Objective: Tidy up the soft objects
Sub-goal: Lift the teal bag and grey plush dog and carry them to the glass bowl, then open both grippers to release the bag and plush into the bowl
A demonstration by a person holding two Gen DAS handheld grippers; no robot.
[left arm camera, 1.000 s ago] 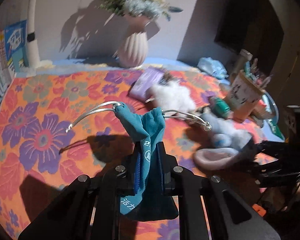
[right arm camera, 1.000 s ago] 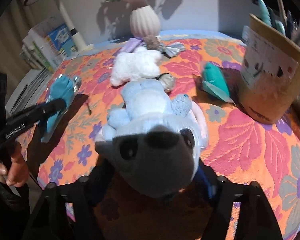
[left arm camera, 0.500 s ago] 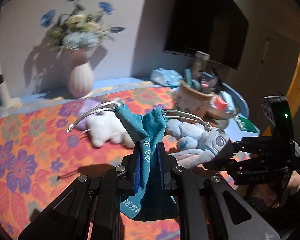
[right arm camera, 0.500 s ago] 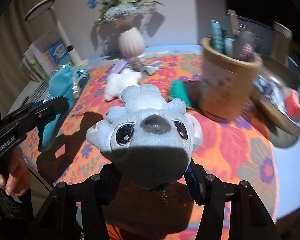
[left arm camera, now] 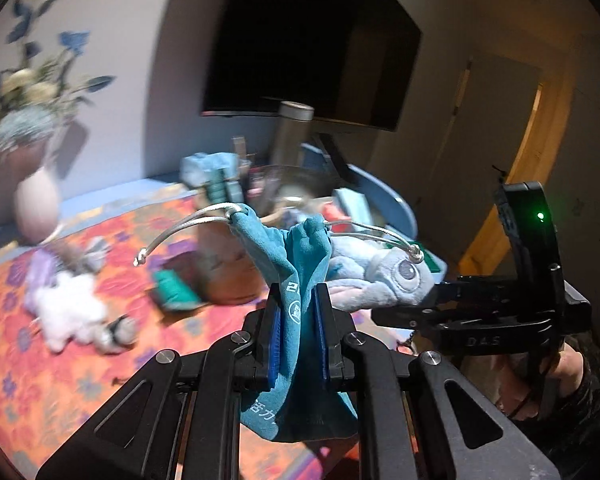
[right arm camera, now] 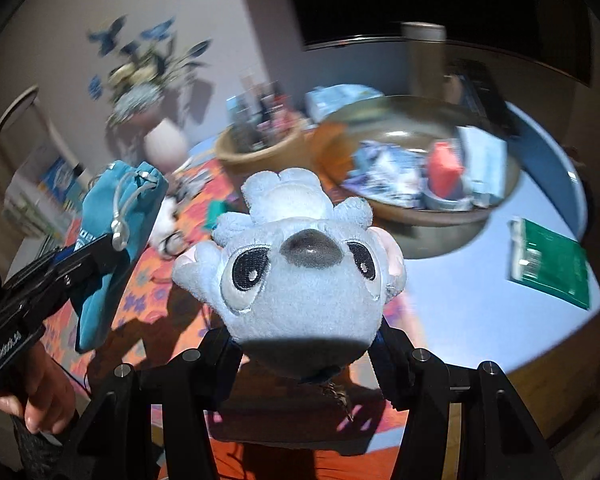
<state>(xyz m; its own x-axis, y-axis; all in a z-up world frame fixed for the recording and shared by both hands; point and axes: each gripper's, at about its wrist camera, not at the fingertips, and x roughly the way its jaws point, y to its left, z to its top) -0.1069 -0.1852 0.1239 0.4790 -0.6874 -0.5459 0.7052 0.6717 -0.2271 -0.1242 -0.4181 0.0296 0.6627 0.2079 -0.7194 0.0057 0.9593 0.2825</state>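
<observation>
Clamping a teal drawstring pouch (left arm camera: 300, 280) between blue-padded fingers: left gripper (left arm camera: 298, 344), pressed tight on the pouch's middle, neck and silver cords (left arm camera: 188, 228) standing above the pads, bottom hanging below. Held in the air above the floral tablecloth (left arm camera: 32, 364). Also visible in the right wrist view, pouch (right arm camera: 112, 236) to the left of the plush.

Pinching a light blue plush toy (right arm camera: 300, 272) at the head: right gripper (right arm camera: 304, 360), fingers closed against both sides, face turned toward the camera, body pointing away. Held aloft over the tablecloth edge. In the left wrist view, plush (left arm camera: 384, 276) just right of the pouch, right gripper (left arm camera: 428, 308) behind it.

Lying on the tablecloth, left of the pouch: white fluffy toy (left arm camera: 68, 312). Standing beyond the plush: brown bowl (right arm camera: 400, 208) with mixed items, blurred. Behind, at the wall: pale vase (left arm camera: 36, 204) with flowers.
</observation>
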